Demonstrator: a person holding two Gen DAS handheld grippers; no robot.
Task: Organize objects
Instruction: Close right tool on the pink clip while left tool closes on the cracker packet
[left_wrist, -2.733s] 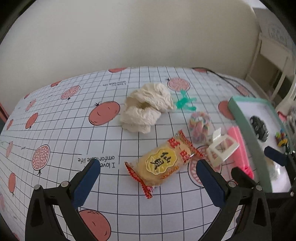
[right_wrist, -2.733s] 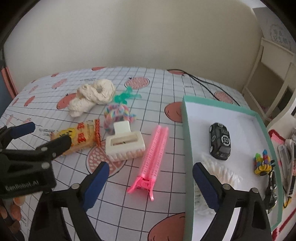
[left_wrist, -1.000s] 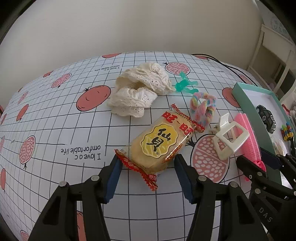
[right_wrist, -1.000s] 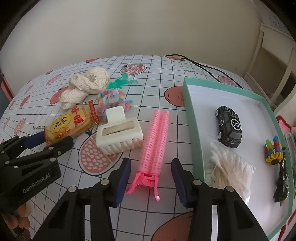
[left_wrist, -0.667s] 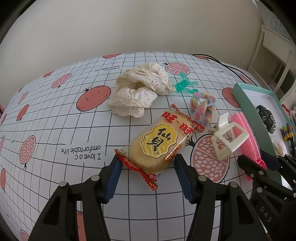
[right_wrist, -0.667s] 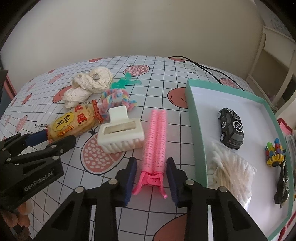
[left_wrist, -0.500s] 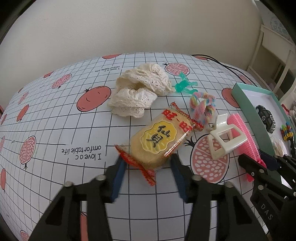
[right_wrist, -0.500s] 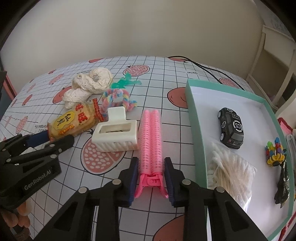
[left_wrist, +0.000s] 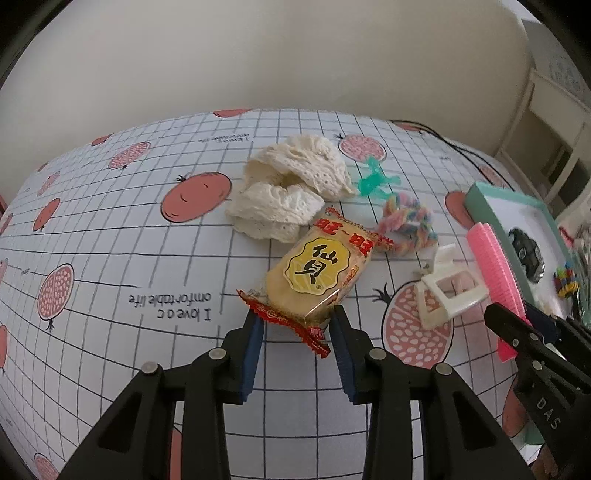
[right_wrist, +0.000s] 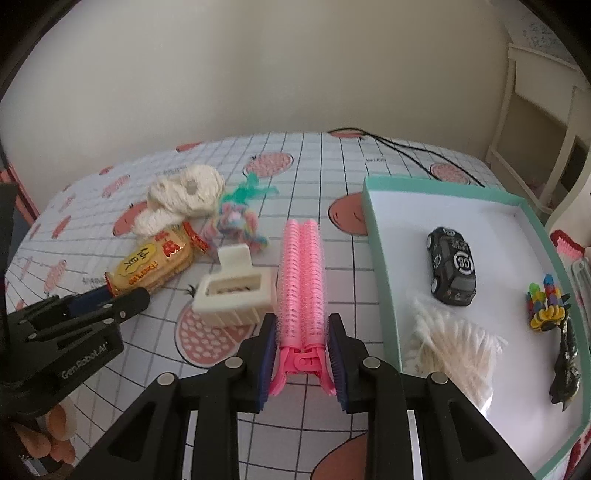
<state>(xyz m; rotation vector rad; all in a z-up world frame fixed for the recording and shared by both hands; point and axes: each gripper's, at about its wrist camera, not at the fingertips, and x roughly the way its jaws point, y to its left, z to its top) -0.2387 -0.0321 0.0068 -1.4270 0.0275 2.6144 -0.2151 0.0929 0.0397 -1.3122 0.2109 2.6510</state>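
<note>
My left gripper (left_wrist: 296, 324) is shut on the near end of a yellow and red snack packet (left_wrist: 317, 273), which points away from me over the fruit-print tablecloth. The right wrist view shows the same packet (right_wrist: 155, 264) in the left gripper (right_wrist: 110, 293). My right gripper (right_wrist: 301, 328) is shut on the hinge end of a pink hair-roller clip (right_wrist: 302, 273), which lies straight along the fingers. The green-rimmed tray (right_wrist: 373, 236) stands just right of the clip.
The tray holds a black toy car (right_wrist: 452, 266), a bag of cotton swabs (right_wrist: 450, 347) and a small colourful toy (right_wrist: 548, 306). On the cloth lie a white hair claw (right_wrist: 236, 291), a rainbow scrunchie (right_wrist: 236, 221), a cream lace scrunchie (left_wrist: 288, 192) and a green clip (left_wrist: 373, 181).
Both grippers went from wide open to shut: the left closed on the snack packet, the right on the pink clip, which turned in line with the fingers. The packet shifted slightly.
</note>
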